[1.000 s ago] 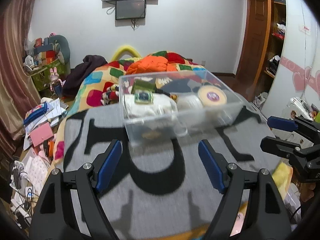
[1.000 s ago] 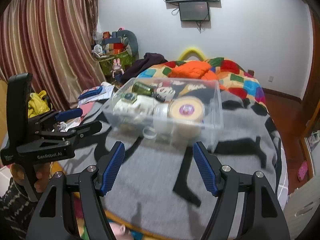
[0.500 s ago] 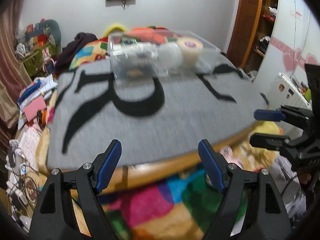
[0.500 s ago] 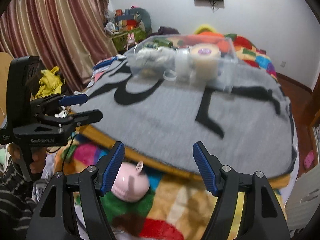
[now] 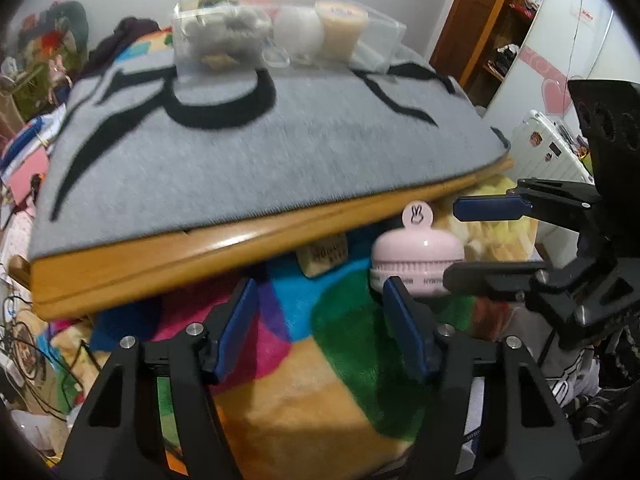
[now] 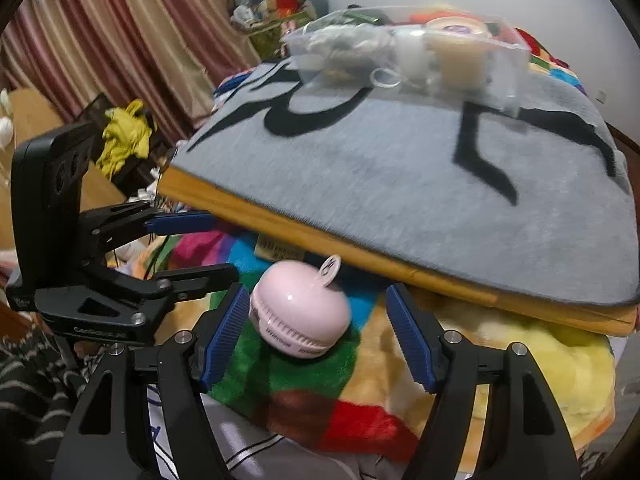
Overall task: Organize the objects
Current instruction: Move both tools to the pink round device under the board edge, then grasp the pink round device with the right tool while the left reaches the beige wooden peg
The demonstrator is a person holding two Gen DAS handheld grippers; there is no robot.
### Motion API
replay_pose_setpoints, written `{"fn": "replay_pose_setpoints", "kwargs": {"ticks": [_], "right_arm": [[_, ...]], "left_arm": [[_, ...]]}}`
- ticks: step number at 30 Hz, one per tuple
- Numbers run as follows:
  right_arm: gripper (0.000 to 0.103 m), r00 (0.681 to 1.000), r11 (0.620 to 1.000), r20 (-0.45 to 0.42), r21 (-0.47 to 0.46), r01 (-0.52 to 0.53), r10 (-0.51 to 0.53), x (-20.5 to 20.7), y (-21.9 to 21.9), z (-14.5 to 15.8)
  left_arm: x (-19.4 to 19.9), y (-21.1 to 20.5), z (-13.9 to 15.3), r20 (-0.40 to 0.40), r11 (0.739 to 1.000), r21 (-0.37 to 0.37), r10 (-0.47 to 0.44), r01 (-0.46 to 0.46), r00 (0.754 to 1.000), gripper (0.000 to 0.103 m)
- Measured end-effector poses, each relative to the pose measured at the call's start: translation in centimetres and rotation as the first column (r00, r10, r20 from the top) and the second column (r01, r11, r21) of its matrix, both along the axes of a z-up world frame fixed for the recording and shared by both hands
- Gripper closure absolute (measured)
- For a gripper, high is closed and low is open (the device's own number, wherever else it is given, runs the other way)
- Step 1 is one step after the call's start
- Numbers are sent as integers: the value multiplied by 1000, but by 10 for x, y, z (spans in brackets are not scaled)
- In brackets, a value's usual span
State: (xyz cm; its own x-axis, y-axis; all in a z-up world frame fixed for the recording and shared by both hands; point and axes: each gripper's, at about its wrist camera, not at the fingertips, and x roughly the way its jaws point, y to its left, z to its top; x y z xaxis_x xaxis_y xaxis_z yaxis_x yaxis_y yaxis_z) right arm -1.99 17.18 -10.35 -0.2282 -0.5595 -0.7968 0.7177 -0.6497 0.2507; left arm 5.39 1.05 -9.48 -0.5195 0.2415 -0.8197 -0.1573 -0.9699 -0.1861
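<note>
Pink, the round gadget [image 6: 300,312] lies on the colourful blanket [image 6: 460,368] below the board's front edge [image 6: 360,252]. The right gripper [image 6: 312,336] reaches for it, jaws wide; the left gripper [image 5: 318,330], empty, is closing. Next: centre the jaws, squeeze.

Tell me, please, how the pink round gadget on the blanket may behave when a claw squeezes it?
The pink round gadget looks like smooth, domed hard plastic, so pads might slip upward. It rests on the soft plush blanket, so it may tilt or sink when pushed. It is probably light.
</note>
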Motion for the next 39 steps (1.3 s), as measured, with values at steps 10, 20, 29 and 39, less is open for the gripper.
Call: {"fn": "replay_pose_setpoints", "kwargs": {"ticks": [10, 20, 29, 39], "right_arm": [[45, 999, 997, 21, 65, -51, 50, 5, -16, -22], [46, 999, 999, -31, 15, 30, -30, 5, 11, -7], [56, 997, 999, -61, -12, 38, -38, 14, 25, 0], [65, 1000, 1000, -16, -20, 18, -19, 7, 23, -6]], "left_arm": [[-2, -3, -8, 30, 999, 41, 11, -12, 999, 43], [-13, 1, -11, 50, 996, 74, 38, -42, 998, 48], [-31, 10, -19, 75, 995, 52, 84, -88, 994, 61], [-35, 9, -17, 67, 992, 85, 87, -93, 994, 82]]}}
